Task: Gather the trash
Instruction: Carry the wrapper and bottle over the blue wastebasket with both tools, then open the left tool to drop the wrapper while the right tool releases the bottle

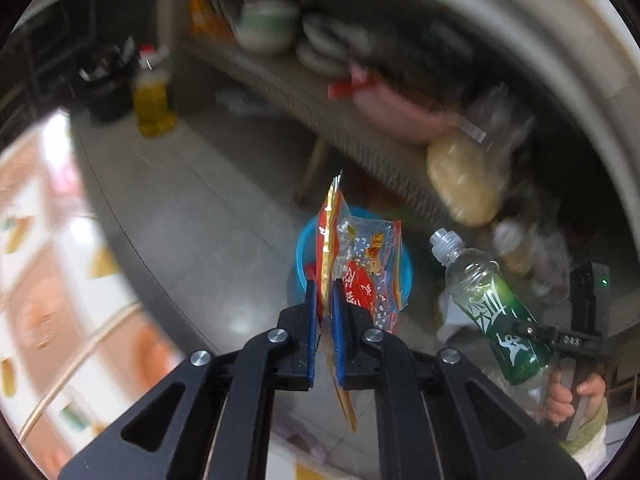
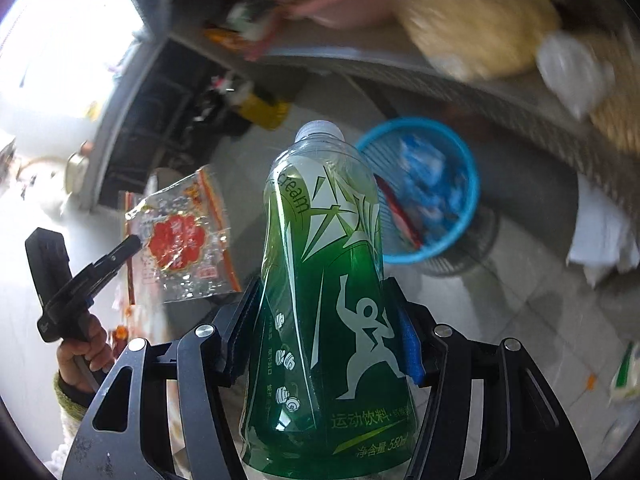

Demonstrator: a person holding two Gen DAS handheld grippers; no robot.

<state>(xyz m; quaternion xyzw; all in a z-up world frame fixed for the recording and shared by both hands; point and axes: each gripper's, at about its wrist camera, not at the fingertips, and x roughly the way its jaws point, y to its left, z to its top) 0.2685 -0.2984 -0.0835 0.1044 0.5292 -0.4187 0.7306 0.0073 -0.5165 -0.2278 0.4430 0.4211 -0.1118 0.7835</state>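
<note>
In the left wrist view my left gripper [image 1: 324, 292] is shut on a clear snack wrapper [image 1: 360, 264] with red and orange print, held edge-on above a blue plastic basket [image 1: 301, 248] on the floor. To the right, my right gripper [image 1: 534, 330] grips a green sports-drink bottle [image 1: 492, 304]. In the right wrist view that bottle [image 2: 328, 280] stands between the fingers of my right gripper [image 2: 322, 292], cap pointing away. The basket [image 2: 472, 184] lies beyond it with blue-white wrappers inside. At the left, the left gripper [image 2: 128, 246] holds the wrapper [image 2: 180, 236].
A low shelf [image 1: 304, 92] carries bowls, plates and a pale bag of grain [image 1: 464, 180]. An oil bottle [image 1: 152, 104] and a black pot [image 1: 104, 88] stand on the tiled floor. A patterned cloth [image 1: 40, 280] fills the left. A white cloth [image 2: 600, 240] lies right of the basket.
</note>
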